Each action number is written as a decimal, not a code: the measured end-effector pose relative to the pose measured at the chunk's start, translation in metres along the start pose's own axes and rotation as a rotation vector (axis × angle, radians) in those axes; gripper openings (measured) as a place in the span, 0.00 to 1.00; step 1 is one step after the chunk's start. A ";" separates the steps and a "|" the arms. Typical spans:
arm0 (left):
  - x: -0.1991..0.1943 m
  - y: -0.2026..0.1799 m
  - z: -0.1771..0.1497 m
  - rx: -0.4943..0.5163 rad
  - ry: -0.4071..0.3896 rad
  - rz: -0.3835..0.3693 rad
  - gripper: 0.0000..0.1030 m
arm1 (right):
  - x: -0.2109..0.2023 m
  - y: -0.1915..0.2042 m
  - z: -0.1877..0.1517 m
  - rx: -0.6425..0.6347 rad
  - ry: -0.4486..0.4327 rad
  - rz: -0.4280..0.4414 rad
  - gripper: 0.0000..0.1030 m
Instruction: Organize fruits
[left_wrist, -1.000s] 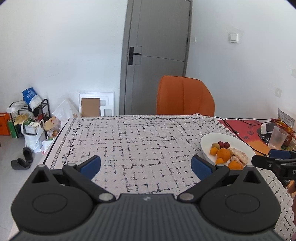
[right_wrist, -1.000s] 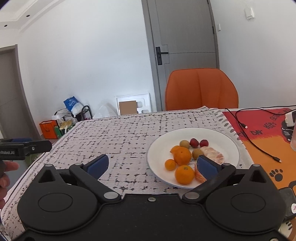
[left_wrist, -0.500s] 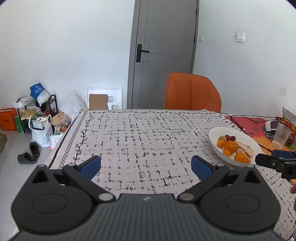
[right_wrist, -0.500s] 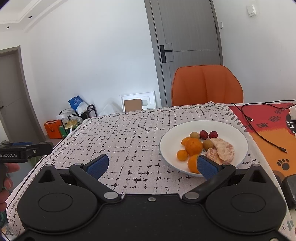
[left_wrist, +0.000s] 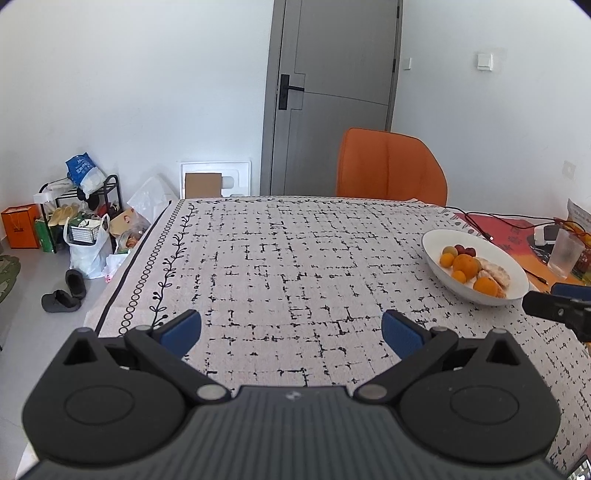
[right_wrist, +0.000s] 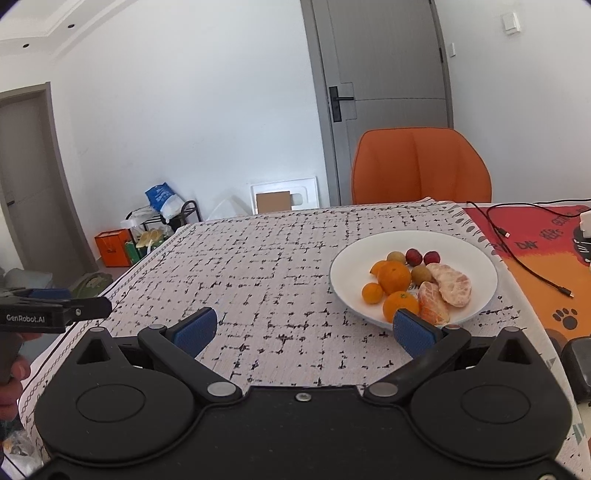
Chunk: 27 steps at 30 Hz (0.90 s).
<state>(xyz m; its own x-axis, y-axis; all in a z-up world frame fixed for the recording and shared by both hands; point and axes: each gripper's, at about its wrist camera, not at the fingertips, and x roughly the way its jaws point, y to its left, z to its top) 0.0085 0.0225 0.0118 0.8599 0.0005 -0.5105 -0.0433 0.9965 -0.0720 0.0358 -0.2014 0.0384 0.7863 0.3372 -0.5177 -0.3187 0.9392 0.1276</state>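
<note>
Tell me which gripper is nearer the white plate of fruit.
Right. The right gripper hangs open at the white plate's near rim; the left gripper, also open, is over bare tablecloth, well left of it.

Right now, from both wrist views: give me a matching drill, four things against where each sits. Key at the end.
Things:
1. peeled mandarin halves
2. two red fruits
3. orange chair
4. black cable

Places:
A. behind the table's far edge
B. far side of the white plate
C. on the red and orange mat, right of the plate
D. near right part of the plate

Pairs: 1-D, 2-B, 3-A, 4-C

Both hand-held grippers, left and right, are open and hold nothing.
</note>
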 end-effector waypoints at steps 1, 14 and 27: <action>0.001 -0.001 0.000 0.001 0.003 -0.002 1.00 | 0.000 0.000 -0.001 -0.001 0.004 0.000 1.00; 0.006 -0.004 -0.005 0.010 0.026 -0.002 1.00 | 0.004 -0.002 -0.006 0.017 0.016 0.000 1.00; 0.005 -0.002 -0.005 0.010 0.029 -0.003 1.00 | 0.006 -0.002 -0.007 0.016 0.020 0.003 1.00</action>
<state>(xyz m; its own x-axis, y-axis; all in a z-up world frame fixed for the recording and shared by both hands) 0.0108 0.0205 0.0052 0.8450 -0.0044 -0.5348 -0.0357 0.9973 -0.0647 0.0375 -0.2016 0.0296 0.7747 0.3389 -0.5339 -0.3126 0.9391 0.1426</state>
